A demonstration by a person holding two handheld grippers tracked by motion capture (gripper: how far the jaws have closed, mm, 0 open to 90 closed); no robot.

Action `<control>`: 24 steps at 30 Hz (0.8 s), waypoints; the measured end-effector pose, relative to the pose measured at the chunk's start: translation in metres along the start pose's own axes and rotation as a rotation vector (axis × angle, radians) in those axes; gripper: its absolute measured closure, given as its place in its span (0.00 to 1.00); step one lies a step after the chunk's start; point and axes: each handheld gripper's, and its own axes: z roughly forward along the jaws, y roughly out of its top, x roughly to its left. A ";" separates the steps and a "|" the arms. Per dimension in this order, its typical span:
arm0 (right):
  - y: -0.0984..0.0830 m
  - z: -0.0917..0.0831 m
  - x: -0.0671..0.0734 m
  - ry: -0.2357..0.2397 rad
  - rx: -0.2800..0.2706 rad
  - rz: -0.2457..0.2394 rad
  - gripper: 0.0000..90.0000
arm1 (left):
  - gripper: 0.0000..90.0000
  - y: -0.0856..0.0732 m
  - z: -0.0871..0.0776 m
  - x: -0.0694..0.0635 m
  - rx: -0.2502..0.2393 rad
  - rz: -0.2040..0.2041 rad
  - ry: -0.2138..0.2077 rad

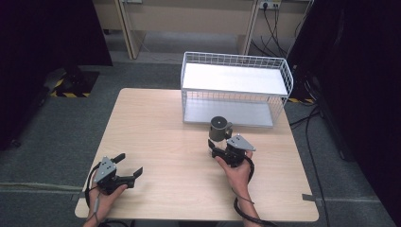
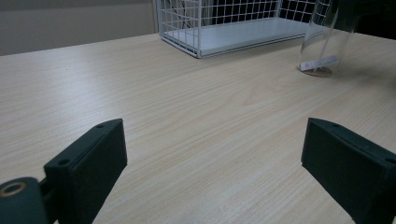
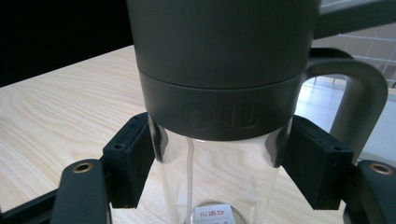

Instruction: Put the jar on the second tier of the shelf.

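Standing on the table just in front of the white wire rack, the oil bottle is waiting with its clear glass body and dark grey cap and handle upright. The right hand-held gripper is closing around it: in the right gripper view its two black jaws are sitting on either side of the glass, just under the grey collar, touching or all but touching the wall, so I cannot tell whether the grip is firm yet. The bottle's foot is resting on the wood in the left gripper view, so no lift has begun. The left hand-held gripper is resting near the table's front left corner, well apart from the bottle, its jaws spread wide with nothing between them. Both shelves of the rack are lying bare. Judging from this, the work is sitting at its opening stage: the reach is made, the grasp is being settled, and the lifting and placing, probably into the rack, are left to do.
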 end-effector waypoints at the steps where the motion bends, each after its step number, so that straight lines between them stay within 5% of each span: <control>1: 0.000 -0.001 0.001 -0.008 -0.001 -0.007 0.34 | 0.07 0.000 0.000 0.000 -0.001 0.000 0.000; 24: 0.026 -0.027 -0.008 -0.086 -0.047 -0.002 0.34 | 0.07 0.000 0.000 -0.001 0.000 0.002 -0.002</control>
